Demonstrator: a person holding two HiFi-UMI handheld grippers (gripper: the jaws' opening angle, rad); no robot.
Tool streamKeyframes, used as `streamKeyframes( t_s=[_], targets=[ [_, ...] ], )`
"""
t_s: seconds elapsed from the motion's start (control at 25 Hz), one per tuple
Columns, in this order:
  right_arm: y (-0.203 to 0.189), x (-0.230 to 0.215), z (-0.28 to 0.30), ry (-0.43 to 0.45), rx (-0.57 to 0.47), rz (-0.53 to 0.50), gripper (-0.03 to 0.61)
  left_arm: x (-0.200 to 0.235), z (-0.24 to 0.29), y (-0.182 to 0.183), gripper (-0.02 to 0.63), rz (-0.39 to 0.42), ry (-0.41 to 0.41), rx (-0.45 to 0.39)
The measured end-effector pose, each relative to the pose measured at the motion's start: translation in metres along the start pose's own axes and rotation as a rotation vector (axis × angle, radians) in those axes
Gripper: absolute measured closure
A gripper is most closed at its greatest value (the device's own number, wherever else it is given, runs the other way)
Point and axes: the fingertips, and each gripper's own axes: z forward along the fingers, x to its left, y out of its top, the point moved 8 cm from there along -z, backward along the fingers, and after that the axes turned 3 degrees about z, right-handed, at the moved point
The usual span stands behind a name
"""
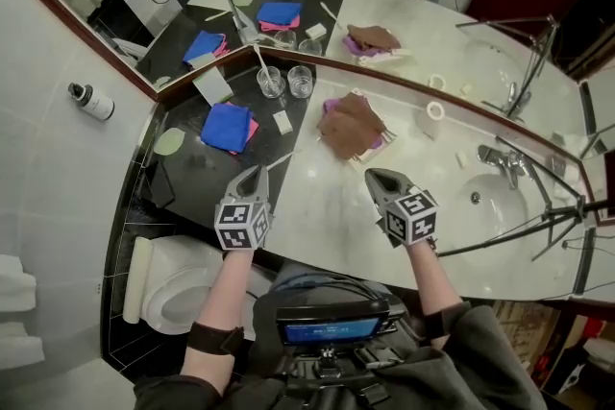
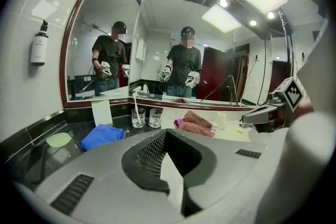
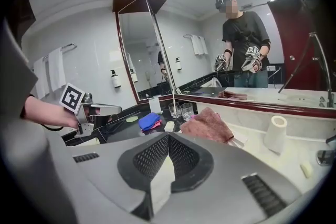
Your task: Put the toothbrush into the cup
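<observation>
wall bottle (image 1: 91, 101): pump bottle on the tile, far left, well apart from everything we care about.
blue cloth (image 1: 228, 127): folded on the black counter, with a pink layer showing under it.
left gripper (image 1: 256, 172): jaws pressed together with nothing between them. It hangs over the front of the counter, well short of the cups.
pale stick (image 1: 281, 161): thin and lying flat, just beside the left gripper's tip. We can't tell what it is.
toothbrush (image 1: 259, 60): stands tilted in the left cup, handle up, leaning toward the mirror corner.
left cup (image 1: 272, 83): clear glass at the back of the black counter, holding the toothbrush.
right cup (image 1: 300, 80): clear glass just beside the left cup, looks empty.
brown towel (image 1: 351, 125): crumpled on the white counter between the cups and the right gripper.
right gripper (image 1: 377, 178): jaws closed and empty, over the white counter near the front edge.
paper roll (image 1: 434, 110): upright on the white counter, right of the towel.
tap (image 1: 500, 158): over the basin at far right, not involved.
stage: we judge the brush is already in the cup, so the task looks done. Neither tool holds anything.
risk 1: the brush leans, so the left cup is loaded to one side. A bump from a shut gripper reaching back in could tip it or knock it into the right cup.
risk 2: the left gripper's tip is close to the pale stick. A careless sweep could flick it off the counter's front.
risk 3: if that stick is a second brush, shut jaws can't take it and would need opening first.
</observation>
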Motion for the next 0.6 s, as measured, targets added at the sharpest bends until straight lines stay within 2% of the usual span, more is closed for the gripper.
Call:
streamKeyframes(
  t_s=[0.2, 0.44, 0.6],
  targets=[
    [-0.001, 0.004, 0.001, 0.018, 0.007, 0.0, 0.571, 0.002, 0.0, -0.009, 0.614, -0.02, 0.012, 0.01],
    [-0.005, 0.005, 0.006, 0.033, 0.021, 0.004, 0.571, 0.007, 0.009, -0.019, 0.614, 0.007, 0.022, 0.053],
    [-0.009, 0.005, 0.011, 0.035, 0.029, 0.016, 0.571, 0.009, 0.025, -0.025, 0.546, 0.066, -0.014, 0.114]
  ],
)
